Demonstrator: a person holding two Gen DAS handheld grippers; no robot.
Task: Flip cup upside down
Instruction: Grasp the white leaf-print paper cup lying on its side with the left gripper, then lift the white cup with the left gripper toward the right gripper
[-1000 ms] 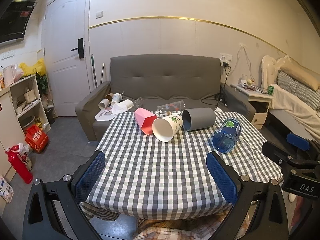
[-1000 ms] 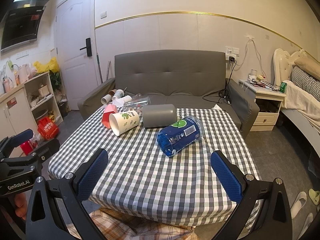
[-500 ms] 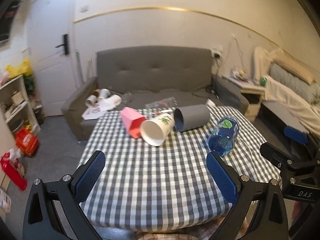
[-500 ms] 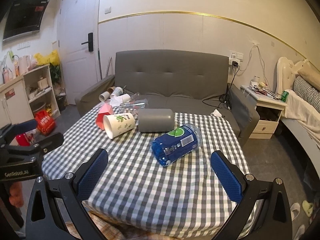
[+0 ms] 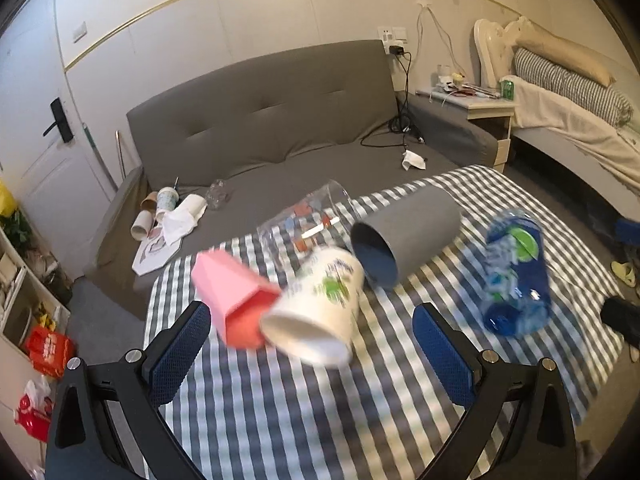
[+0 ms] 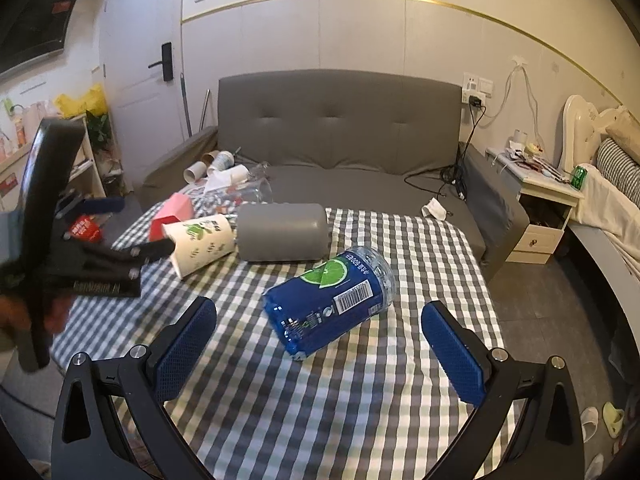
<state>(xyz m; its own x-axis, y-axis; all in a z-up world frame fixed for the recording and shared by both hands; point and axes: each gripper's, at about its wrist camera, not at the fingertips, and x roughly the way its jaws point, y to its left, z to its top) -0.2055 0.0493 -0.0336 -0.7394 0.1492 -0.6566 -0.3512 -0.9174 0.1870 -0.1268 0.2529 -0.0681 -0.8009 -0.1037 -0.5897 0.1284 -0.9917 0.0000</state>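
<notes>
Left tongs (image 5: 312,340) gape wide and empty above the checked table (image 5: 320,420), the white paper cup (image 5: 316,312) lying on its side just ahead between the pads, mouth toward them. A pink cup (image 5: 232,300) touches its left; a gray cup (image 5: 404,240) and clear glass (image 5: 304,216) lie beyond. Right tongs (image 6: 320,340), also spread and empty, face a toppled blue bottle (image 6: 332,300).

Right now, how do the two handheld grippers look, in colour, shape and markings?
Both match. The left gripper and the right gripper each have a black frame of angular arms with triangular cut-outs and silver screws. Each finger ends in a blue pad with a fine mesh texture. Seen from the right wrist view, the left gripper's black body carries blurred white lettering.
</notes>
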